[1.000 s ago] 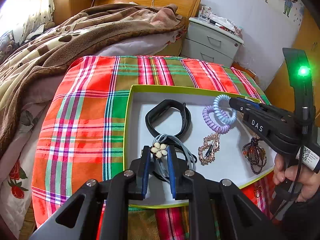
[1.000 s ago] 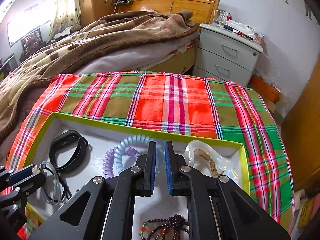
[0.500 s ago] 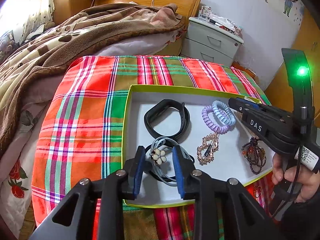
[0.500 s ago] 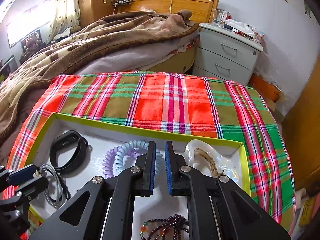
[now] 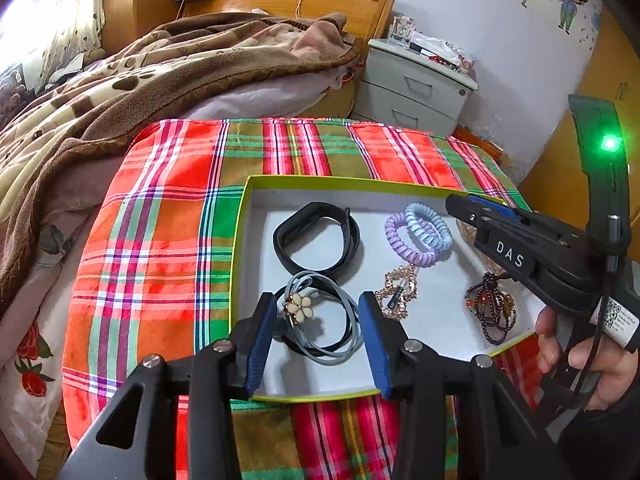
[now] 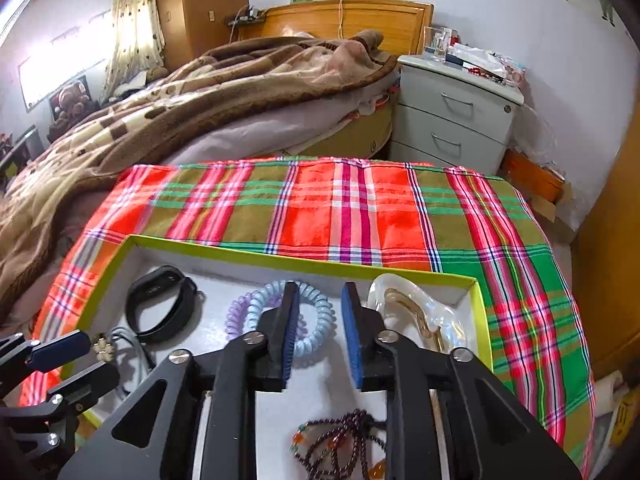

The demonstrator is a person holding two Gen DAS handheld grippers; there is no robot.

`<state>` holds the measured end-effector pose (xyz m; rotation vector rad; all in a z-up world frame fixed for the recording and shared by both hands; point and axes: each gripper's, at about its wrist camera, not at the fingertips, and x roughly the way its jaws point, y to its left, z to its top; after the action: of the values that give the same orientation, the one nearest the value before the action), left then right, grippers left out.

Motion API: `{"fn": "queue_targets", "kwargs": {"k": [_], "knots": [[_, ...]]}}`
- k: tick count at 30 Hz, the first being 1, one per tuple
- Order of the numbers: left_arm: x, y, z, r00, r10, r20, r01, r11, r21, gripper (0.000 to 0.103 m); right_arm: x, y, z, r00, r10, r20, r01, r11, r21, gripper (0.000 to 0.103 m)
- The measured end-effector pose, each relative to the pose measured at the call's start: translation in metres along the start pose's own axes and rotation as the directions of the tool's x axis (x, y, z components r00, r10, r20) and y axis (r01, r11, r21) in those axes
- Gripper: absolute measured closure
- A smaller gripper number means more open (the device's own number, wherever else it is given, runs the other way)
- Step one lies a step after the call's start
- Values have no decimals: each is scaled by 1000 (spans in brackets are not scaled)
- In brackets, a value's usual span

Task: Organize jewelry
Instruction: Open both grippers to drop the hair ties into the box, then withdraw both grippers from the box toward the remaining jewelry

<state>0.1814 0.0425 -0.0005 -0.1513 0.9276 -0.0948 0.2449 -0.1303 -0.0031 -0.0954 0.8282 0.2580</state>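
- My left gripper [image 5: 318, 334] is spread wide, holding nothing, its pads either side of the flower hair tie [image 5: 316, 320] at the near left of the green-rimmed box [image 5: 240, 240].
- My right gripper [image 6: 318, 334] is parted too, empty, above the blue coil tie [image 6: 316, 316].
- Risk, as I judge it: closing here could snag the black loop under the grey cords, or drag the purple coil [image 6: 236, 318] along.

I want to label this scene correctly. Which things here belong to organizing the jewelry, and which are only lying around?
Belongs to the job:
- box
- flower hair tie
- black band
- coil ties
- bead bracelet
- gold chain

Just lying about:
- blanket
- nightstand
- plaid cloth
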Motion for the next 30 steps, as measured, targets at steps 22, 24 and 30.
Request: {"fn": "queue_targets", "kwargs": {"k": [22, 24, 30], "knots": [[-53, -30, -43, 995, -74, 68, 69, 995, 76, 55, -91, -26, -67, 993, 33, 112, -42, 996, 81, 67], [-53, -36, -48, 994, -91, 59, 85, 992, 96, 55, -96, -31, -76, 993, 30, 114, -41, 995, 94, 66], [-50, -56, -65, 990, -140, 14, 136, 978, 159, 55, -109, -42, -97, 993, 0, 118, -11, 995, 94, 65]]}}
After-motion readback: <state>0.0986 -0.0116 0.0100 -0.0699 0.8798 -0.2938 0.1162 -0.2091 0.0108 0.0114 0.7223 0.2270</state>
